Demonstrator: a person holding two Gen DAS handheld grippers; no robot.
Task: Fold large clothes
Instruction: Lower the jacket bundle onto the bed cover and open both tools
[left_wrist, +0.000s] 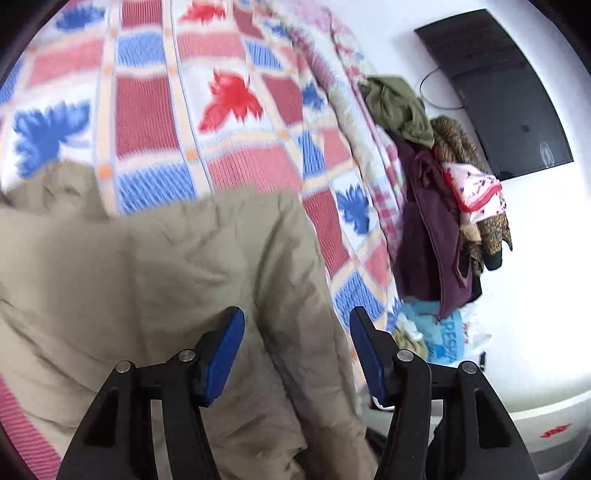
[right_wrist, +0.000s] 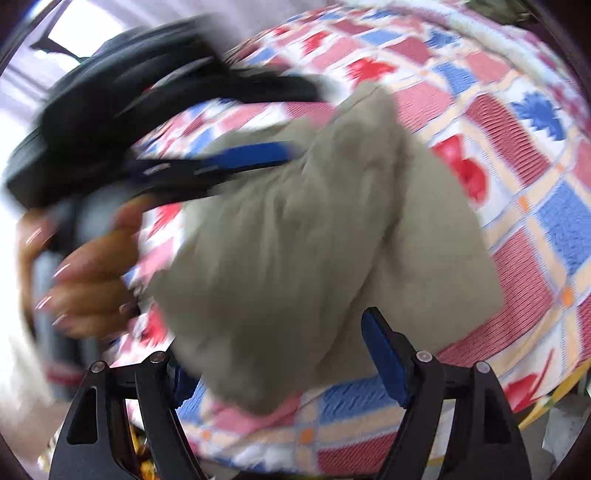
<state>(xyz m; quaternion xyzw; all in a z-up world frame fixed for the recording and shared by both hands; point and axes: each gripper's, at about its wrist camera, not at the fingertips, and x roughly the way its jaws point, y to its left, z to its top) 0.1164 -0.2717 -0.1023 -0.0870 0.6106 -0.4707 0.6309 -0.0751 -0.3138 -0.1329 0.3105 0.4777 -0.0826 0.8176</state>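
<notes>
Crumpled beige padded garment (left_wrist: 155, 280) on red-blue checked patchwork bedspread (left_wrist: 155, 110), left gripper (left_wrist: 295, 354) wide open above it, right gripper (right_wrist: 277, 354) open, holding nothing, frames blurred.

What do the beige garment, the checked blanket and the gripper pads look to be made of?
Beige garment: matte woven cloth, probably cotton-like; soft creases, no sheen, possibly padded. Blanket: thick textile with a ribbed, woven or knitted look; fine ridges in the coloured squares. Left gripper pads: blue, smooth, likely rubber or plastic, on black rigid fingers; the blur leaves it open.
</notes>
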